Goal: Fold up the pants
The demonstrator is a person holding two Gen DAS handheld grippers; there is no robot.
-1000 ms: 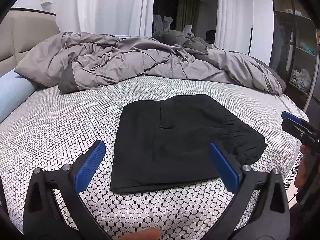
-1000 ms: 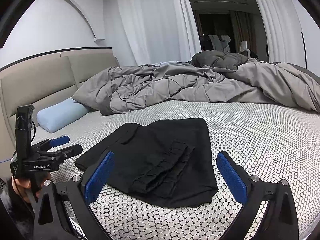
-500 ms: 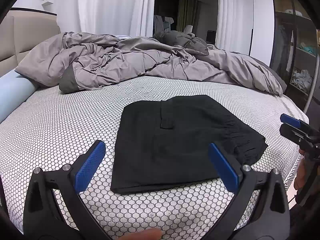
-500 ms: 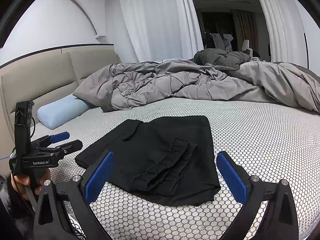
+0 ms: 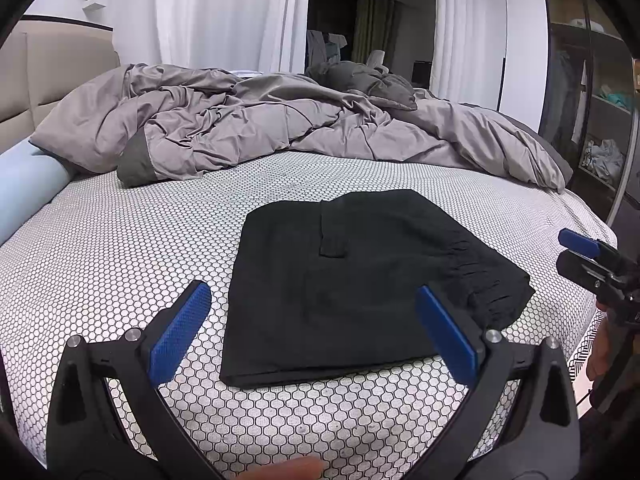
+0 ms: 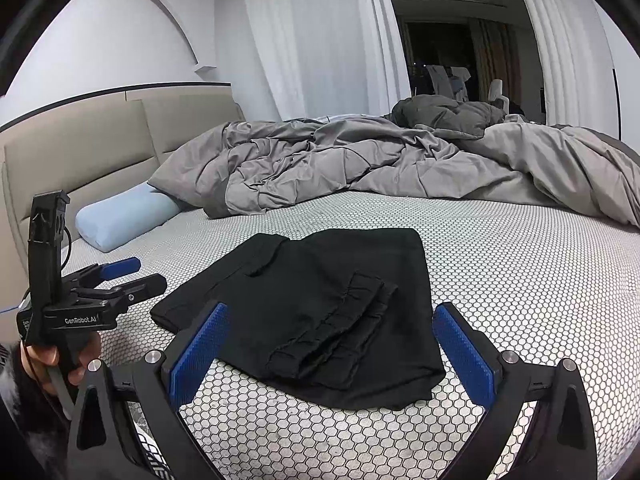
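The black pants (image 5: 352,280) lie folded into a flat rectangle on the hexagon-patterned bed sheet (image 5: 120,264), elastic waistband at the right. They also show in the right wrist view (image 6: 316,312). My left gripper (image 5: 316,332) is open and empty, held above the sheet just short of the pants' near edge. My right gripper (image 6: 332,344) is open and empty, above the pants' near right corner. The left gripper appears at the left of the right wrist view (image 6: 128,276), and the right gripper at the right edge of the left wrist view (image 5: 580,252).
A rumpled grey duvet (image 5: 280,128) covers the far half of the bed. A light blue bolster pillow (image 6: 124,220) lies by the beige headboard (image 6: 100,148). White curtains (image 5: 224,12) hang behind. A wardrobe with shelves (image 5: 592,100) stands to the right.
Both grippers have drifted slightly back from the pants and stay open. The pants have not moved.
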